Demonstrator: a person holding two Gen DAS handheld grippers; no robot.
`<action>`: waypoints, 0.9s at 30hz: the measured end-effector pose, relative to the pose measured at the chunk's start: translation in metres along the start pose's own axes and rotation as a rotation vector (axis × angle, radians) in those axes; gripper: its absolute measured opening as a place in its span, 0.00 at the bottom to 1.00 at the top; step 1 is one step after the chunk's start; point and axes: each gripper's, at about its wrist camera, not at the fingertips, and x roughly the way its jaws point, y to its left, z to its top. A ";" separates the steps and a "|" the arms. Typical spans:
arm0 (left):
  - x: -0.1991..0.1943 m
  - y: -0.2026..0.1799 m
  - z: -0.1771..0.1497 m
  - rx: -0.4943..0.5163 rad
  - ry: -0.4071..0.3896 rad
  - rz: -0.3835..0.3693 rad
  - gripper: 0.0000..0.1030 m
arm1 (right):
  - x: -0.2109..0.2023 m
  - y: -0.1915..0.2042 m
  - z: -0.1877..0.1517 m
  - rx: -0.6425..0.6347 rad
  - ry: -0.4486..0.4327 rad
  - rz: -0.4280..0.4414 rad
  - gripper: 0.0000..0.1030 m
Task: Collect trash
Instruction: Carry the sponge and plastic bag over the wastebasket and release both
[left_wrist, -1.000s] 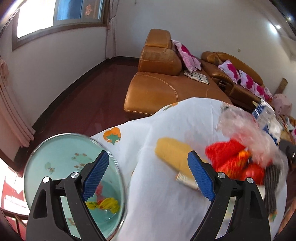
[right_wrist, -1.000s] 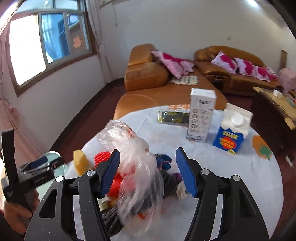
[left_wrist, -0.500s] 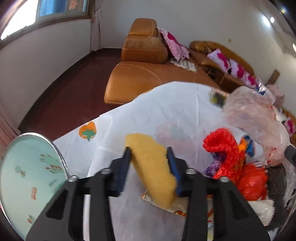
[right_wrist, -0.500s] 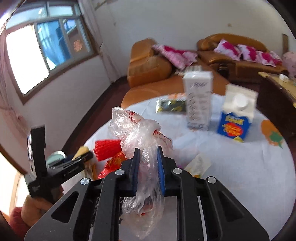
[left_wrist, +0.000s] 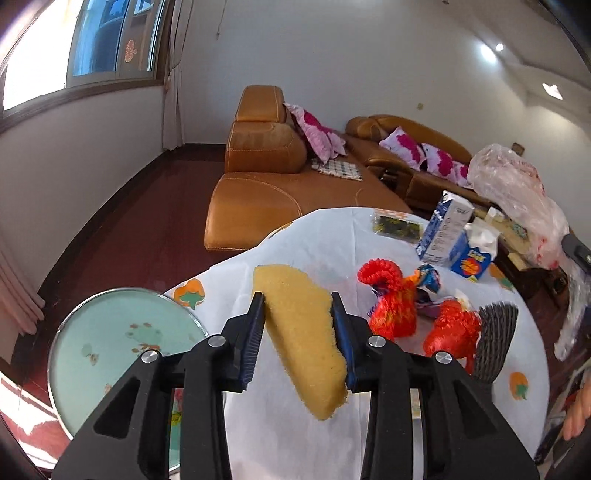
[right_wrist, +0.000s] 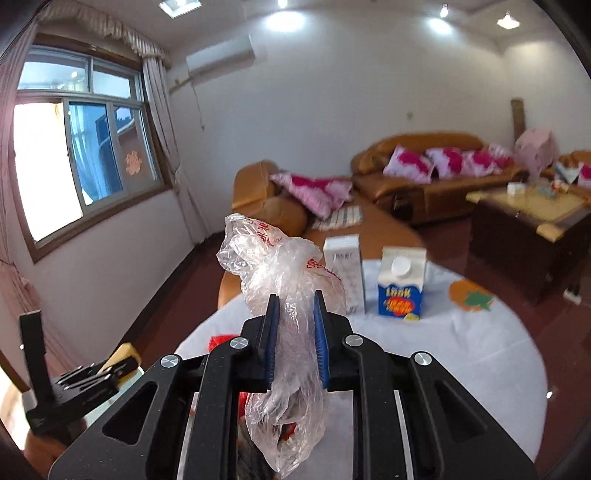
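My left gripper (left_wrist: 298, 325) is shut on a yellow sponge (left_wrist: 301, 332) and holds it above the white tablecloth (left_wrist: 332, 251). My right gripper (right_wrist: 295, 325) is shut on a crumpled clear plastic bag (right_wrist: 284, 280), lifted above the table; the bag also shows in the left wrist view (left_wrist: 517, 195) at the right. Red mesh scraps (left_wrist: 395, 295), a dark mesh piece (left_wrist: 495, 328) and a blue wrapper (left_wrist: 430, 278) lie on the table. A round bin with a pale green inside (left_wrist: 110, 350) stands at the lower left, beside the table.
A white carton (right_wrist: 345, 273) and a blue milk carton (right_wrist: 400, 284) stand at the table's far side, with a dark packet (left_wrist: 397, 225) near them. Orange sofas (left_wrist: 258, 184) and a coffee table (right_wrist: 528, 221) lie beyond.
Both grippers closed: the left on the sponge, the right on the plastic bag. Both have since lifted their loads off the table.
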 end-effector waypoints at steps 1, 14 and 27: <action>-0.005 0.001 -0.003 0.000 -0.005 -0.004 0.34 | -0.005 0.004 0.000 0.000 -0.010 -0.003 0.18; -0.034 0.039 -0.025 -0.047 0.007 0.029 0.34 | -0.016 0.037 -0.027 0.006 0.061 0.029 0.18; -0.055 0.098 -0.047 -0.070 0.040 0.182 0.34 | 0.017 0.123 -0.070 -0.057 0.208 0.165 0.18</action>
